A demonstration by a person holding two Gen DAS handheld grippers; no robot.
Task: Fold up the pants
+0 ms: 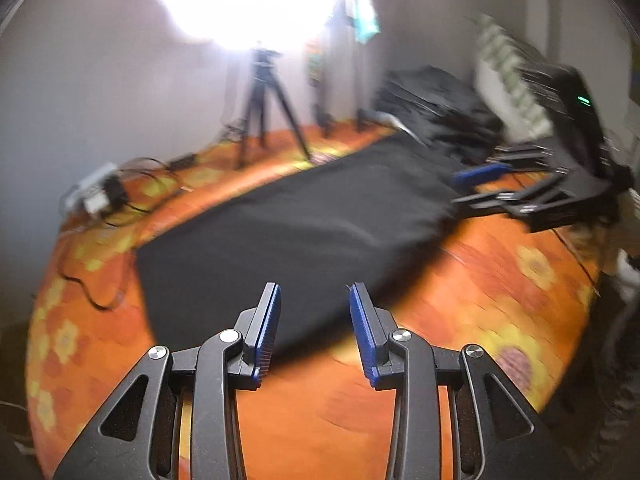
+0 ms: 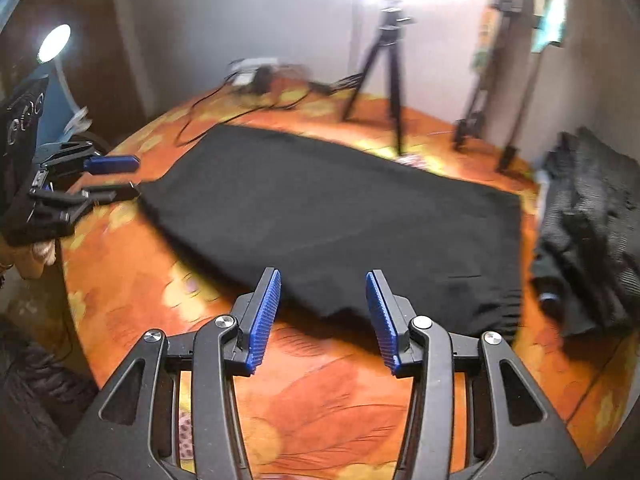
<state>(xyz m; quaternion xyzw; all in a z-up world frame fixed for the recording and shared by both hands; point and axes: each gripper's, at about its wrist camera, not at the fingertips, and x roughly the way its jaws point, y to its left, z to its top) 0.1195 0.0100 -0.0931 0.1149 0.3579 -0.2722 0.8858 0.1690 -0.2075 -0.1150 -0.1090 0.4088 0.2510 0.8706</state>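
Black folded pants point(image 1: 296, 228) are lying flat on the orange floral worktop point(image 1: 480, 280). Left hand-held gripper point(image 1: 314, 292) and right hand-held gripper point(image 2: 322, 280) are hovering with jaws apart, empty. Only the right view is showing a small lamp point(image 2: 54, 44).

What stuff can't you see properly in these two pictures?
- Dark pile beside the black pants: right wrist view, blurred and cut by the frame edge; what the clothes are, I cannot tell.
- Small box with cables: left wrist view, blurred and too small to name.
- Wall above the tripod: left wrist view, washed out by lamp glare.
- Pants' underside: both views, hidden against the orange flowered cloth.
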